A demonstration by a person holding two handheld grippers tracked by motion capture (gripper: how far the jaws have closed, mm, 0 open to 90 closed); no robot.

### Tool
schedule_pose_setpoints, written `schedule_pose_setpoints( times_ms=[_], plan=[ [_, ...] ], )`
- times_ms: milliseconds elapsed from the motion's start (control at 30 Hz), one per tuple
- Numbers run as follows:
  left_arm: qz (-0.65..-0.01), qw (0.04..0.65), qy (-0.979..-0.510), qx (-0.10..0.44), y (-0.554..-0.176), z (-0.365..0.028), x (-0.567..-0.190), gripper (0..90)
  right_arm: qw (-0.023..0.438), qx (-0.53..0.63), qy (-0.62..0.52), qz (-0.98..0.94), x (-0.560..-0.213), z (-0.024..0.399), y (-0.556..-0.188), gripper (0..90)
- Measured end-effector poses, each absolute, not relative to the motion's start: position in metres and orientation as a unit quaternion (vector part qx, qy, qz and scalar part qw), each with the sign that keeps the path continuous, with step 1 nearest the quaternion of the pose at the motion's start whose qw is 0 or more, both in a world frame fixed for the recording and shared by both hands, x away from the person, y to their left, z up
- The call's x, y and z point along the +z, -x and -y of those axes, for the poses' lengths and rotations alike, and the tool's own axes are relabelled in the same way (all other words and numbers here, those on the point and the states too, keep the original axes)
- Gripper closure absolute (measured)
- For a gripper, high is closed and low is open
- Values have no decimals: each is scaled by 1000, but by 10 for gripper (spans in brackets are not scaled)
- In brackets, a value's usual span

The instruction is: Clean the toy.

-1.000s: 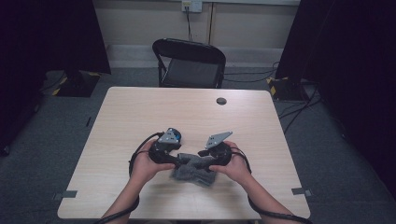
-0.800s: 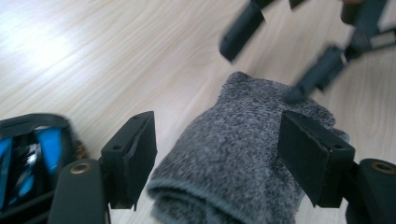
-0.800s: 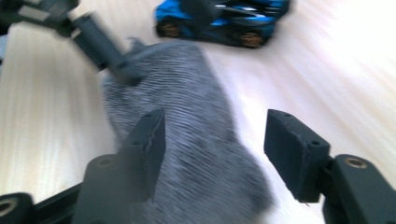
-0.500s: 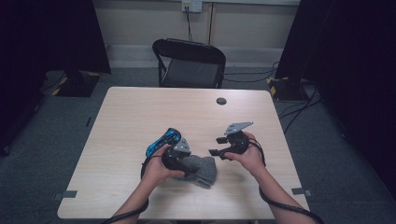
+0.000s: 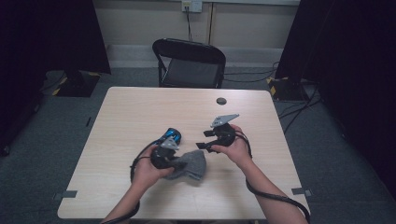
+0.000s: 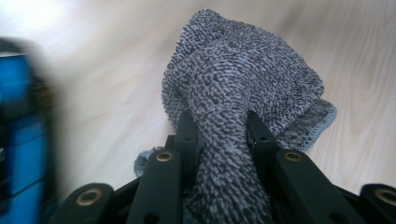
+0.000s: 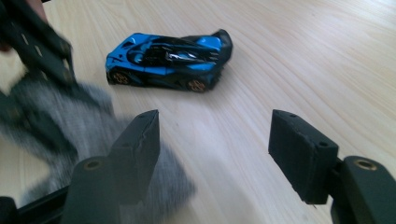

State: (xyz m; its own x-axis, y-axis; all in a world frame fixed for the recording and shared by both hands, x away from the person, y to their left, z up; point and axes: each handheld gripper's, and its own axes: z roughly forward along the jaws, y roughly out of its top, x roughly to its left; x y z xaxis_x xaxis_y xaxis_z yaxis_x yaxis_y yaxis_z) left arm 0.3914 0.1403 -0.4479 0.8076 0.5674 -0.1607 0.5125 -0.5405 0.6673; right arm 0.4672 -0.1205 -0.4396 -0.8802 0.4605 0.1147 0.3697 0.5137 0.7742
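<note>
Now, cloth: the grey knitted cloth [image 5: 189, 164] lies bunched on the wooden table [image 5: 140, 112] at the near side, between the two hands, with one fold drawn up into the left gripper [image 6: 219, 135].
Left gripper: its jaws have just been closing and now pinch a thick fold of the cloth; in the left gripper view the black pads press it from both sides, and the rest drapes forward onto the table.
Right gripper: the right gripper [image 5: 209, 140] hangs just beyond the cloth with jaws standing apart and nothing between them; the right gripper view looks past them at bare wood.
Toy car: a blue toy car [image 7: 168, 58] sits on its wheels just beyond the left hand, close to the cloth and the left gripper's cable.
Other things: a small dark disc [image 5: 221, 101] lies well apart near the far edge; a black folding chair [image 5: 189, 60] stands behind the table.
Risk, grip: the pinch takes only one fold, so a quick lift could likely let the knit slide out.
Risk, car: dragging the cloth or the cable sideways may knock the car and set it rolling.
Risk, right side: should the right gripper come in for a corner, it might catch several layers of the bunch, or shove the cloth instead of gripping it.
</note>
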Motion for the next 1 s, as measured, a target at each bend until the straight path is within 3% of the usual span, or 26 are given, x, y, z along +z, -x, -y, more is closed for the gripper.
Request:
schedule_pose_setpoints(
  times_ms=[233, 467, 733, 867, 1000],
  plan=[
    [-378, 379, -843, 59, -383, -217, -439, 716, 53, 435, -218, -872, -442, 83, -474, 304],
    [-426, 369, -823, 69, -372, -267, -453, 712, 58, 417, -200, -885, -456, 43, -479, 260],
    [-427, 357, -828, 67, -373, -270, -464, 697, 71, 427, -161, -887, -465, 13, -486, 218],
    [-421, 356, -832, 63, -374, -265, -468, 635, 71, 418, -151, -893, -472, 2, -488, 217],
    [-394, 361, -842, 75, -376, -259, -470, 452, 78, 412, -138, -897, -476, -6, -488, 202]
  ],
)
